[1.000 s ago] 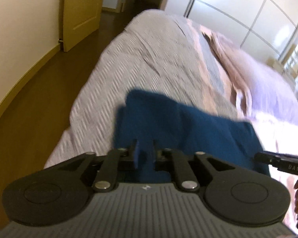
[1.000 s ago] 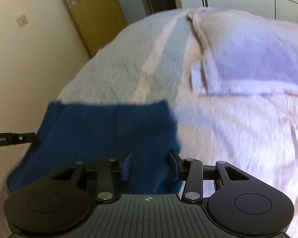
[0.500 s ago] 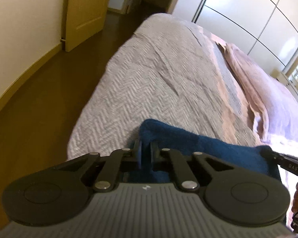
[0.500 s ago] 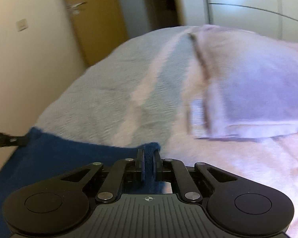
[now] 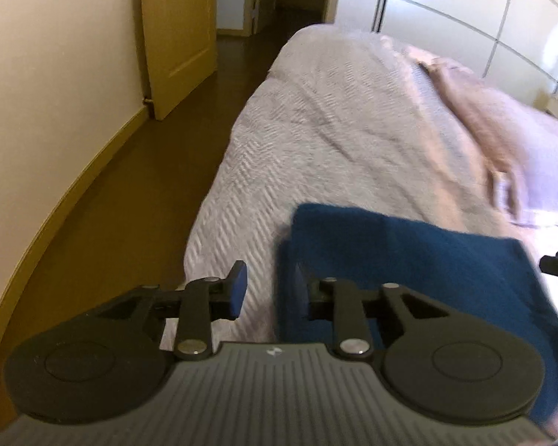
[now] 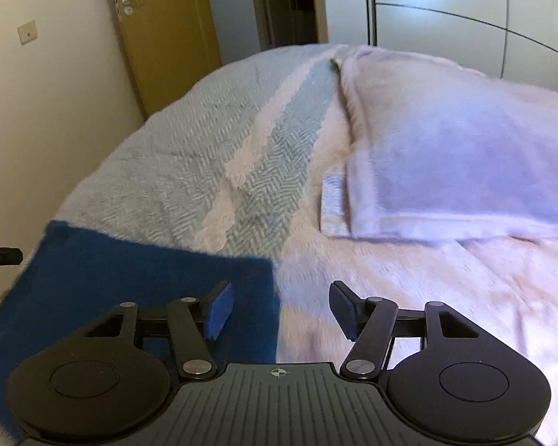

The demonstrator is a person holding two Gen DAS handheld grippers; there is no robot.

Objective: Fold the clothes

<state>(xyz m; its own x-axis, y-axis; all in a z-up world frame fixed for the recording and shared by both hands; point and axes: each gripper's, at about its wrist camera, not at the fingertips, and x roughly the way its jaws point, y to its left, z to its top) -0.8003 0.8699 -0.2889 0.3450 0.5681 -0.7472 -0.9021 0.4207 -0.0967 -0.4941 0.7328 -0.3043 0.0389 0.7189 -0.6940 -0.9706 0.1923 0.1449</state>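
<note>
A dark blue garment [image 5: 409, 256] lies folded flat on the bed near its front edge; it also shows in the right wrist view [image 6: 137, 286]. My left gripper [image 5: 271, 293] is open and empty, its jaws straddling the garment's left edge. My right gripper [image 6: 279, 312] is open and empty, its jaws straddling the garment's right edge. The tip of each gripper shows at the side of the other's view.
The bed has a grey herringbone cover [image 5: 334, 119] and a pink fleece blanket [image 6: 409, 297]. A folded lilac blanket [image 6: 465, 163] lies at the back right. Brown floor [image 5: 111, 223], a wall and an open door [image 5: 178, 33] lie left of the bed.
Both grippers were shut on the blue garment's edge half a second ago. Now both have opened and let it go, and it lies on the bed.
</note>
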